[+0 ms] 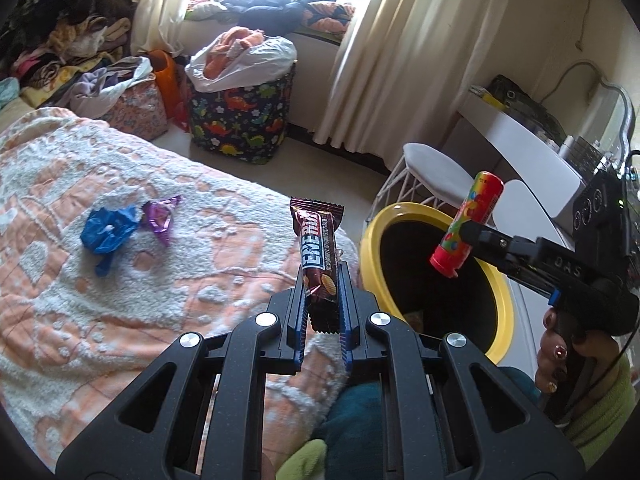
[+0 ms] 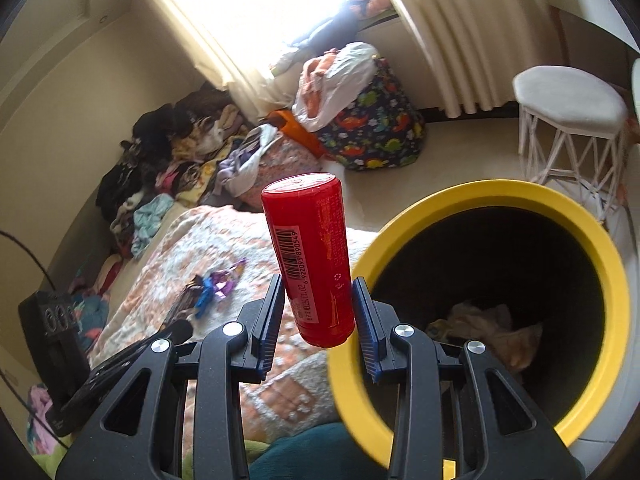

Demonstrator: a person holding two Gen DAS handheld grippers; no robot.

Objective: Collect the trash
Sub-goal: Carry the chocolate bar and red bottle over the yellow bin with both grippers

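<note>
Both grippers carry trash toward the bin, whose yellow rim stands just right of the bed. The left gripper is nearly closed on a brown snack bar, pinching only its lower part, so most of the wrapper stands free above the pads and leans a little left. It hangs over the bed edge, not yet over the bin mouth; a thin, slick wrapper held so low could slide out or flop sideways, and if let go here it would likely land on the blanket or the rim. The right gripper is partly closed around a red tube, gripped near its lower end with its cap pointing far. From the left wrist view the tube sits tilted above the bin's far rim. Being round and smooth, it could roll or pivot between the flat pads if the hand swings, and a release at the rim might bounce it to the floor by the stool. The two grippers are near each other over one opening, so they could knock together. A blue wrapper and a purple wrapper lie touching on the bed, left and farther off, not yet collected.
</note>
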